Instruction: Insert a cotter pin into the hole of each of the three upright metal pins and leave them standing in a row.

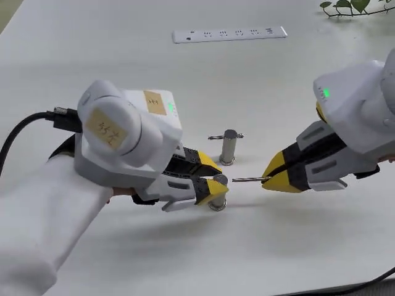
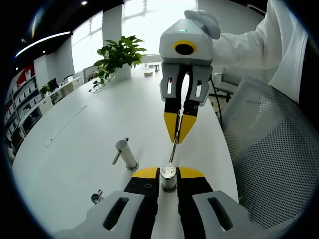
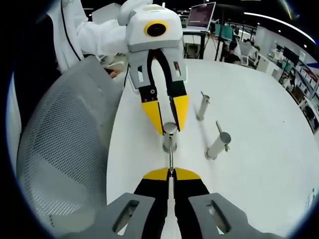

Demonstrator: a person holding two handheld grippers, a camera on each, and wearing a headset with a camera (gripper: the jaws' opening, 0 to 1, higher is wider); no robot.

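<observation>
The left tool (image 1: 214, 177) clamps the upright metal pin (image 1: 218, 201) on the counter (image 1: 123, 61), so the right tool (image 1: 267, 180), pinching the cotter pin (image 1: 248, 179) just beside it, should feed level and straight.

The white table (image 1: 123, 61) carries a power strip (image 1: 229, 34) at its far side and a plant (image 1: 349, 7) at the far right corner. Near the middle stand a back pin (image 1: 229, 148), a front pin (image 1: 217, 202) and a third pin (image 3: 202, 105).

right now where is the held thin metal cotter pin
Head view, centre-right: cotter pin pinched in the right gripper, pointing at the upright metal pin in the left gripper.
</observation>
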